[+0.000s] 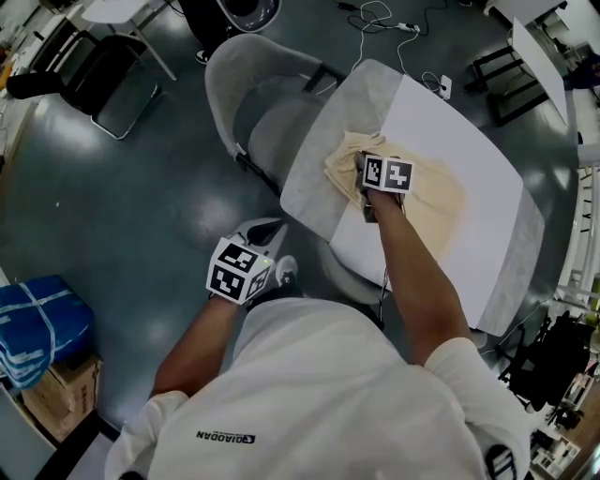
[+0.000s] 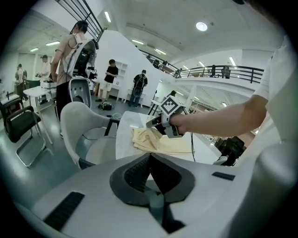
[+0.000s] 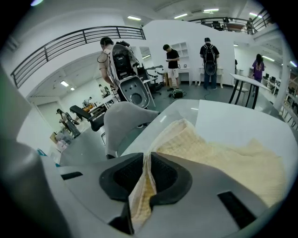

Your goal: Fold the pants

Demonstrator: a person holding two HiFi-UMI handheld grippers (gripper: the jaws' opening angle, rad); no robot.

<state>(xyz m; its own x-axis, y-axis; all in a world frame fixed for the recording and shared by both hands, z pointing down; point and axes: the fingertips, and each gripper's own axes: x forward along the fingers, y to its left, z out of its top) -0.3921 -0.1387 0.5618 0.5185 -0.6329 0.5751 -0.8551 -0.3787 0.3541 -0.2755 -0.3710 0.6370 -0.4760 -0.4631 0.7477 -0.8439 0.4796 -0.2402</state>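
Observation:
The cream pants (image 1: pixel 436 197) lie bunched on the white table (image 1: pixel 469 122), spread toward its right side. My right gripper (image 1: pixel 367 202) reaches over the near left end of the pants and is shut on a fold of the fabric. In the right gripper view the cloth (image 3: pixel 219 158) runs up between the pads of that gripper (image 3: pixel 148 158). My left gripper (image 1: pixel 267 234) hangs off the table's near left corner, over the floor, shut with nothing in it. The left gripper view shows its jaws (image 2: pixel 149 155) meeting, with the pants (image 2: pixel 158 142) and the right gripper (image 2: pixel 156 123) beyond them.
A grey shell chair (image 1: pixel 253 103) stands against the table's left edge. A dark folding chair (image 1: pixel 112 80) is farther left. A blue bundle (image 1: pixel 37 328) rests on a cardboard box at the lower left. Cables (image 1: pixel 394 28) lie on the floor past the table. People (image 3: pixel 111 51) stand in the background.

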